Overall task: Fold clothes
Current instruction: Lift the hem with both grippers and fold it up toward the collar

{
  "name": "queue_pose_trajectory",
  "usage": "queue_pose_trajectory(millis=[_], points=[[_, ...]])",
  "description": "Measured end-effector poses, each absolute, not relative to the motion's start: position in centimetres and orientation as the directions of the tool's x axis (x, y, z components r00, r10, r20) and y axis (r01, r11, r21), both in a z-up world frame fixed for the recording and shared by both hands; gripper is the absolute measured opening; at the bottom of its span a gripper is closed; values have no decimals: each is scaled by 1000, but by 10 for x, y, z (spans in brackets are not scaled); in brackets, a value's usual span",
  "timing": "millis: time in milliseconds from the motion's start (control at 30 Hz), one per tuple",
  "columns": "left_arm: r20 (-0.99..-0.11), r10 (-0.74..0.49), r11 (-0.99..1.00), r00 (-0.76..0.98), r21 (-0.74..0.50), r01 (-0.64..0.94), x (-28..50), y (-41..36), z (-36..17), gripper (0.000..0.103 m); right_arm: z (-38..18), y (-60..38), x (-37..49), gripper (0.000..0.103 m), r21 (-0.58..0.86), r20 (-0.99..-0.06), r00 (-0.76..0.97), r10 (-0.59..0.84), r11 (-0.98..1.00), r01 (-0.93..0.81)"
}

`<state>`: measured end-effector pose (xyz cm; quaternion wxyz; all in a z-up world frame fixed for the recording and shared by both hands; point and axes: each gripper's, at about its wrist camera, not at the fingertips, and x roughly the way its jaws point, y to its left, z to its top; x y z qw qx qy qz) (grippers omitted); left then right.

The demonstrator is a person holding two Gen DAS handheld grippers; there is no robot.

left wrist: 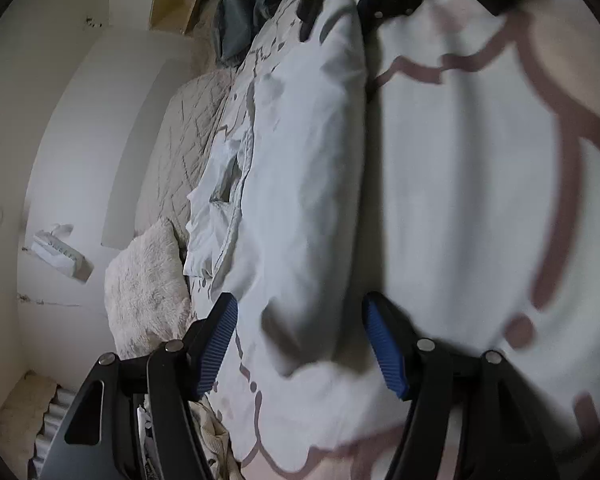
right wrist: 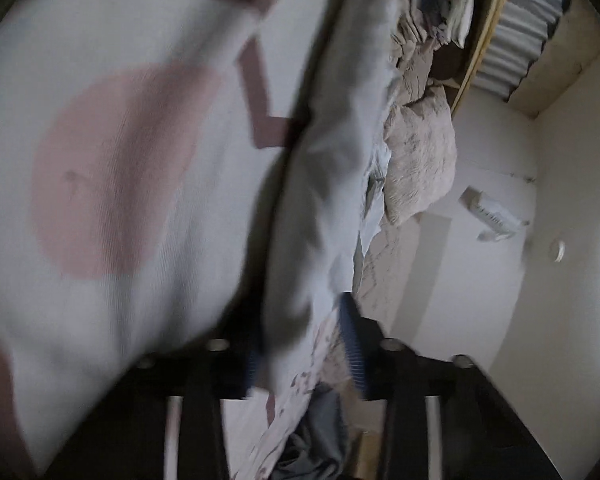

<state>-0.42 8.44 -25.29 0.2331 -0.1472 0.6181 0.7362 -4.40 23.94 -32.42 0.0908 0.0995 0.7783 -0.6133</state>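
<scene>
**Pale garment hung between two claws over a bed**

Cream walls and a rumpled patterned bedspread fill the background. A pale garment is seen hanging between the views, likely light, soft and limp. The left gripper is spread wide, cloth lying between its pads ungripped. The right gripper is narrowed on a fold at 6 o'clock. Hems or shoulder seams are judged the best hold. A tissue box at 9 o'clock shows a tissue protruding.

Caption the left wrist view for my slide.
Open left gripper over a pale garment on the bed.
</scene>
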Motion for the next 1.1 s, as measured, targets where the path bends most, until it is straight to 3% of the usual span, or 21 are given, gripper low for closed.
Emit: queue_pose_trajectory(millis=[167,233,300,333,433,633,767,933,1100], points=[[-488,166,-104,-857,855,-508,-27,93,-253,63,-318,237,-69,31,-953,-254,-966,52,155,259],[-502,155,-87,-851,851,-518,-35,94,-253,27,-315,237,-76,18,-951,-276,-960,55,130,281],[-537,157,-110,-829,824,-555,-43,94,-238,17,-309,238,-73,17,-948,-298,-953,55,97,302],[-560,162,-132,-813,804,-580,-47,93,-227,13,-306,238,-74,9,-949,-300,-953,49,86,303],[-624,179,-196,-761,735,-649,-58,92,-193,8,-290,234,-81,3,-947,-315,-948,44,50,317],[-732,232,-309,-641,569,-762,-79,88,-126,6,-216,220,-97,2,-926,-368,-928,67,-121,358],[-784,288,-319,-549,462,-828,-48,77,-96,6,-189,215,-64,2,-920,-387,-922,24,-78,385],[-832,313,-348,-459,349,-870,12,59,-76,6,-163,214,-7,2,-878,-473,-881,23,-91,469],[-893,369,-298,-257,148,-943,94,42,-48,6,-123,217,85,2,-756,-639,-769,1,-189,627]])
